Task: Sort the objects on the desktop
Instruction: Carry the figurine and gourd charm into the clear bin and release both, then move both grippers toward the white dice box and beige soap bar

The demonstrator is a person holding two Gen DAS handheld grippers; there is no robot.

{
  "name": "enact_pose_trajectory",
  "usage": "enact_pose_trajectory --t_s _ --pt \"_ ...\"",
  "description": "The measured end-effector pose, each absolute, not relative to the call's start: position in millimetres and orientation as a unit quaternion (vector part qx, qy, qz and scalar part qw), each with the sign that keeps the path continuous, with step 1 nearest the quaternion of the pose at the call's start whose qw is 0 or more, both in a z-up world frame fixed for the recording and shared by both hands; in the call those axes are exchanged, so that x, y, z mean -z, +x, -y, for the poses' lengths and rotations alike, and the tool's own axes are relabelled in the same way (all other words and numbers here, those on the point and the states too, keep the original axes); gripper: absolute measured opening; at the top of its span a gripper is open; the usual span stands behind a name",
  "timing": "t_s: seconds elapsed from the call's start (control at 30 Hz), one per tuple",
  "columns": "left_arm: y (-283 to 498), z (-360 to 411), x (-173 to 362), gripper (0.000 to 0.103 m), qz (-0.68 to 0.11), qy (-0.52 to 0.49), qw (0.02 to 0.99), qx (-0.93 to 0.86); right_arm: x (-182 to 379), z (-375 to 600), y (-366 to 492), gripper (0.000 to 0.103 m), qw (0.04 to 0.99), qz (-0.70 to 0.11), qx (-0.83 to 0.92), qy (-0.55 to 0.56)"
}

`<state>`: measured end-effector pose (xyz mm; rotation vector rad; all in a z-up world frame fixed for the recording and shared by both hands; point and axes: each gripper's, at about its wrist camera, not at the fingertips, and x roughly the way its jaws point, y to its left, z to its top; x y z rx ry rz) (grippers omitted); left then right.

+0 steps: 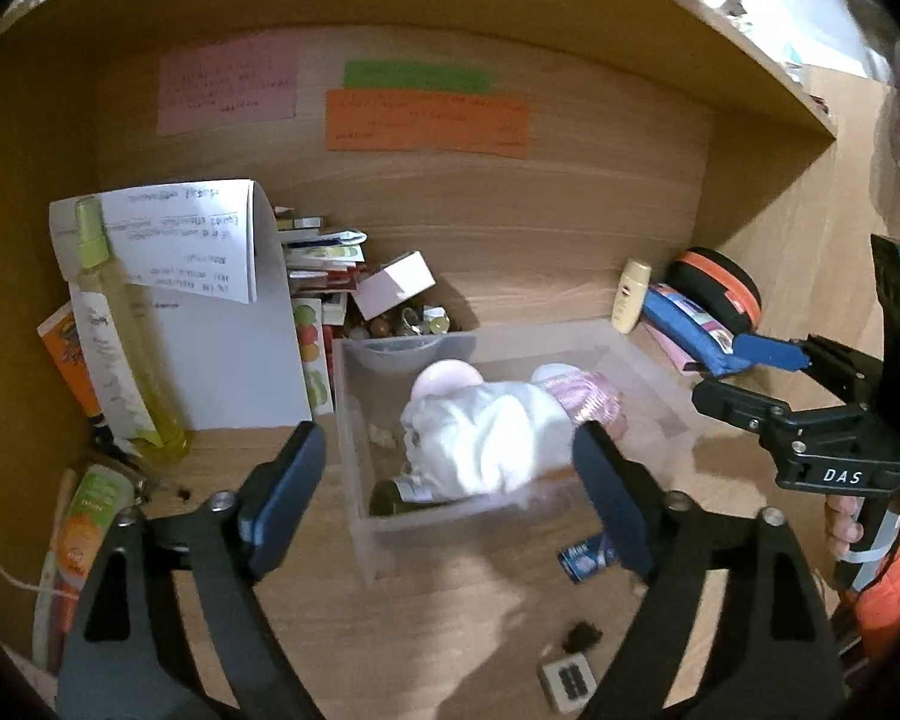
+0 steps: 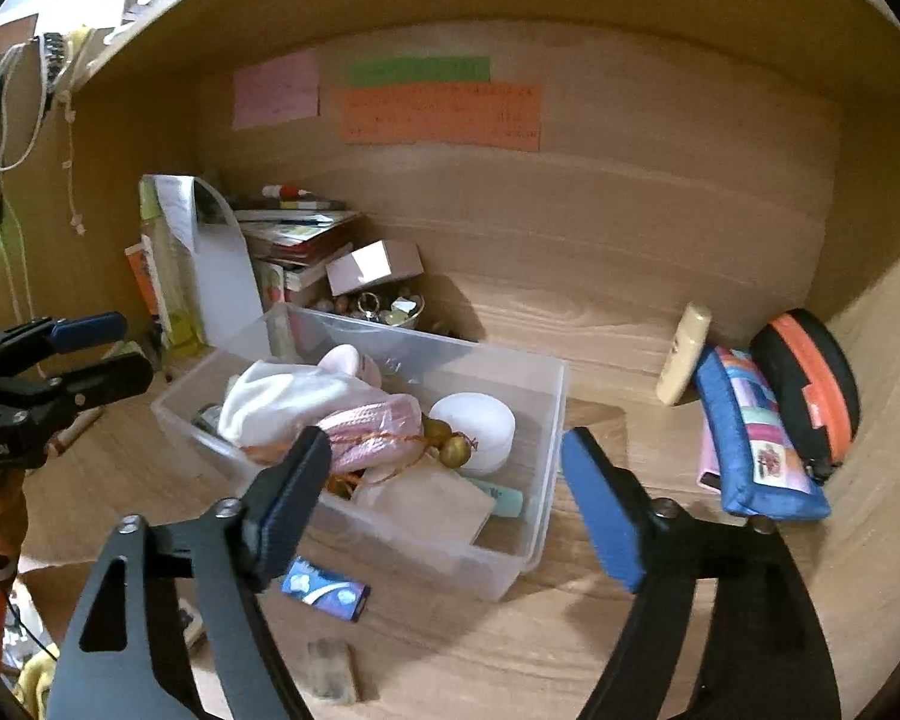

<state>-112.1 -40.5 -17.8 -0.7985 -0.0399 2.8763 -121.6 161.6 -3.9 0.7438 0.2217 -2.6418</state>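
Blue-padded, both the left gripper (image 1: 450, 480) and right gripper (image 2: 447, 480) stood wide, empty, above the bin (image 2: 546, 420).

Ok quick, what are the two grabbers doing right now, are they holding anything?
Left gripper: fingers open, holding nothing, above the clear plastic bin.
Right gripper: fingers open, holding nothing, near the same bin.

Coloured notes (image 1: 426, 114), upper centre: writing blurred, unreadable. Dark bottle (image 1: 408, 495), in bin under white cloth (image 1: 486, 432): mostly hidden.
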Motion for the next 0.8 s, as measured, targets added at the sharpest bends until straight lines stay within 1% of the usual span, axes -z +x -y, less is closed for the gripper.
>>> enact_pose_trajectory --t_s 0.03,0.17,0.3,0.47,0.8 --pt "-109 39 18 0.091 0.011 -0.268 0.078 -0.960 3 -162 -117 0.082 0.193 -0.082 0.942 0.264" --pt "-95 35 22 0.094 0.003 -0.275 0.074 -0.958 2 -164 -96 0.085 0.198 -0.091 0.939 0.265" --pt "-77 30 28 0.094 -0.007 -0.286 0.069 -0.956 8 -166 -78 0.094 0.199 -0.104 0.937 0.268" --pt "-63 25 38 0.097 -0.015 -0.296 0.063 -0.953 16 -171 -64 0.095 0.207 -0.097 0.933 0.280" --pt "-50 15 74 0.097 -0.016 -0.346 0.061 -0.936 43 -179 -52 0.095 0.191 -0.096 0.926 0.312"
